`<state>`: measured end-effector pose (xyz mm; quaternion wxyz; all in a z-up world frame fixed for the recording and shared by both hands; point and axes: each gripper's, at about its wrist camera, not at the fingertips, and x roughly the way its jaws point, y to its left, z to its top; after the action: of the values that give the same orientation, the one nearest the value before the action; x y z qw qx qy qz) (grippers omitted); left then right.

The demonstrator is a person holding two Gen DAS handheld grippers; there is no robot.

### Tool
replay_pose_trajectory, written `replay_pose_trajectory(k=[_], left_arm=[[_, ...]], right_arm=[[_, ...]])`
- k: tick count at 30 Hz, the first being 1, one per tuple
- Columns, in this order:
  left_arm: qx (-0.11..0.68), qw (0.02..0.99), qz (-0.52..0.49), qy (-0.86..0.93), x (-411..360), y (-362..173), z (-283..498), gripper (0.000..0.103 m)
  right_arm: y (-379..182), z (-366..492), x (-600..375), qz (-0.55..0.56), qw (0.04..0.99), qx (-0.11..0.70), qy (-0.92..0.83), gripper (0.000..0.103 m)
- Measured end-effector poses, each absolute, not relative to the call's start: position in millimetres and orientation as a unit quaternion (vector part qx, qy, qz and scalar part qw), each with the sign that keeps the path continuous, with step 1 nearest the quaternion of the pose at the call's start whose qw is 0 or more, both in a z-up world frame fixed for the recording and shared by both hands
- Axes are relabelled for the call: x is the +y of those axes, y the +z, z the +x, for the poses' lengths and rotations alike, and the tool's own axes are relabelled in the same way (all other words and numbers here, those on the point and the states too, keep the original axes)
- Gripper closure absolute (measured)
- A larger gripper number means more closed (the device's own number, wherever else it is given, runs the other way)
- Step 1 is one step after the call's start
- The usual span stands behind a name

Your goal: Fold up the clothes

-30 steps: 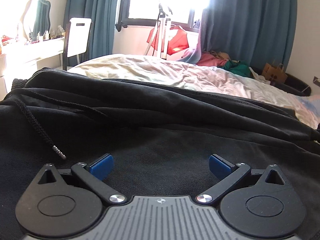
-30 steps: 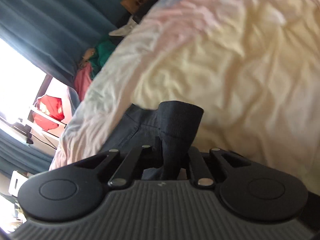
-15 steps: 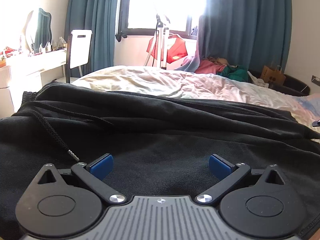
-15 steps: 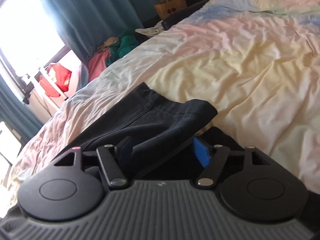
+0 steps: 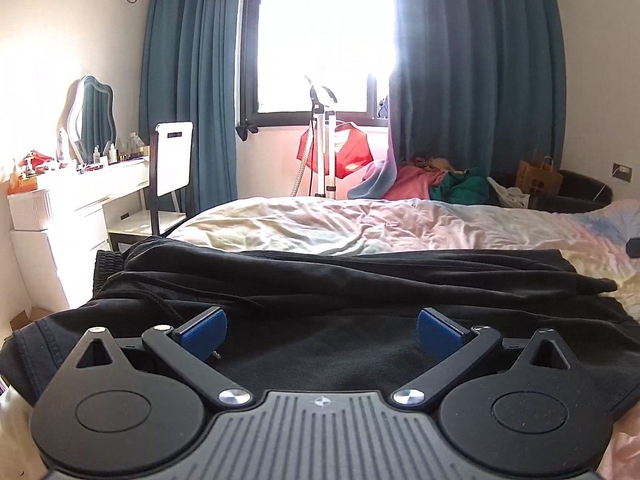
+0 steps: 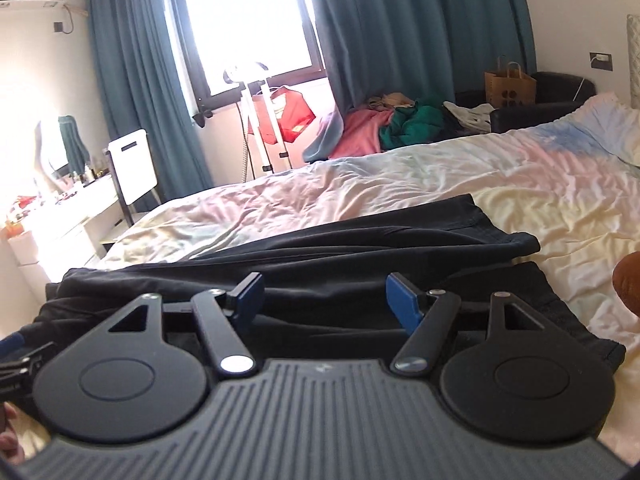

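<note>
Right tongs released black trousers; both tongs wide, seemingly hovering above.

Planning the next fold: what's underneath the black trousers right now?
The black trousers lie on the bed's pastel sheet, which shows all around them. Whatever sits directly beneath the fabric is covered. Both the left gripper and right gripper are open.
</note>
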<state>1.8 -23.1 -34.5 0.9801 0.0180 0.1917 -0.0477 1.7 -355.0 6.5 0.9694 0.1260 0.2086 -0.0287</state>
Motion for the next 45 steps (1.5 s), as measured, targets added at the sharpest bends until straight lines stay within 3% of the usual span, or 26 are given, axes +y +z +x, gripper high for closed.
replay_pose_trajectory(k=[8, 21, 29, 37, 45], left_arm=[[0.204, 0.978, -0.01, -0.036, -13.0, -36.4, -39.8, 0.0], [0.265, 0.964, -0.034, 0.004, 4.7, -63.0, -16.2, 0.0], [0.365, 0.906, -0.193, 0.1, 74.8, -73.7, -3.5, 0.0], [0.402, 0.817, -0.376, 0.173, 149.7, -86.9, -4.9, 0.001], [0.418, 0.754, -0.47, 0.19, 205.8, -116.9, 31.7, 0.003]], right_arm=[[-7.2, -30.6, -322.8, 0.094, 0.974, 0.205, 0.002, 0.033], [-15.1, -24.9, -334.4, 0.114, 0.968, 0.22, -0.04, 0.033], [-18.7, -22.9, -343.9, 0.131, 0.962, 0.232, -0.054, 0.033], [-22.2, -21.0, -353.5, 0.149, 0.956, 0.245, -0.067, 0.033], [-29.8, -16.5, -365.6, 0.185, 0.944, 0.262, -0.074, 0.033]])
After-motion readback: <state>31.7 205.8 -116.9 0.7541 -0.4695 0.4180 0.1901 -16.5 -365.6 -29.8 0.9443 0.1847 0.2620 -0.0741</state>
